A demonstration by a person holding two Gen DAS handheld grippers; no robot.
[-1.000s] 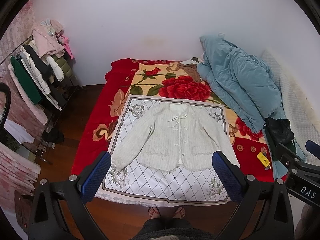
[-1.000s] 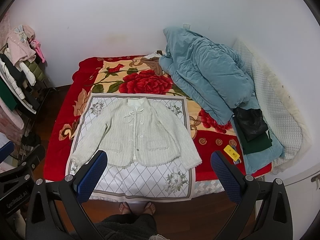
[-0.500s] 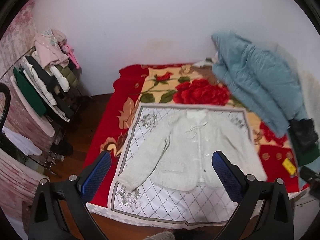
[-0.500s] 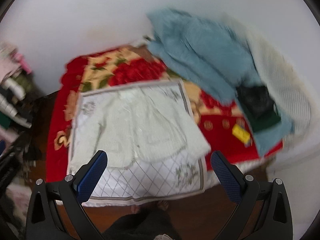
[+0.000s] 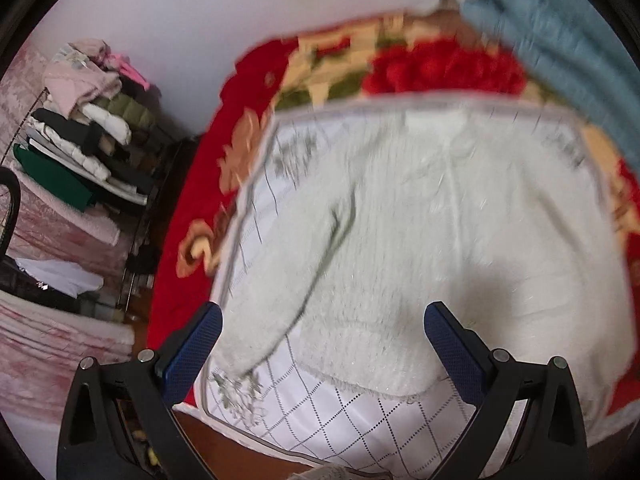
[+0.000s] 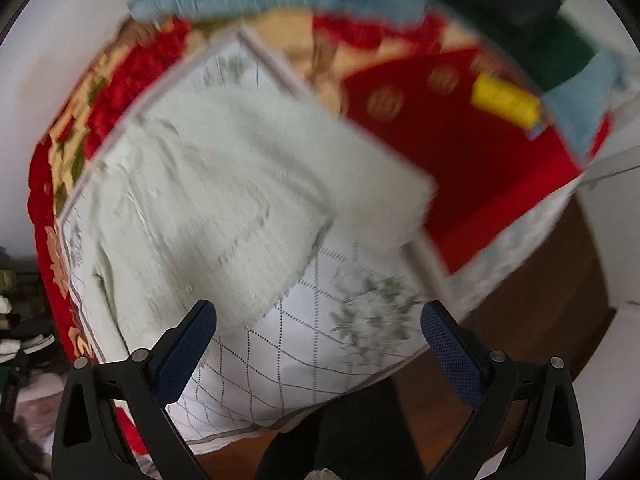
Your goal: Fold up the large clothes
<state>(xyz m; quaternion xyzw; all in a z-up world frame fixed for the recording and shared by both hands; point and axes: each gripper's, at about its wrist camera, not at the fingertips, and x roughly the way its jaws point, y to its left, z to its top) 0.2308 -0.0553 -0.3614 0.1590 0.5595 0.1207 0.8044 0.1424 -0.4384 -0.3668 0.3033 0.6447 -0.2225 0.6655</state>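
Note:
A pale cream knitted cardigan (image 5: 420, 232) lies flat, front up, sleeves spread, on a white quilted mat (image 5: 360, 412) on the bed. My left gripper (image 5: 322, 344) is open and empty, just above the cardigan's left sleeve and hem. In the right wrist view the cardigan (image 6: 224, 200) fills the middle, its right sleeve cuff (image 6: 392, 208) reaching the mat's edge. My right gripper (image 6: 318, 340) is open and empty above the mat (image 6: 304, 356) near the cardigan's right hem. Both views are blurred.
A red floral blanket (image 5: 248, 92) covers the bed. A blue-grey quilt (image 5: 560, 32) is heaped at the far right. A yellow object (image 6: 506, 100) and dark clothes (image 6: 516, 4) lie on the bed's right side. A clothes rack (image 5: 80, 136) stands left. Wooden floor (image 6: 532, 344) lies beside the bed.
Both grippers have moved down and forward toward the bed; the cardigan now fills each view. The left swung toward the left sleeve, the right toward the right sleeve. Both stay open.

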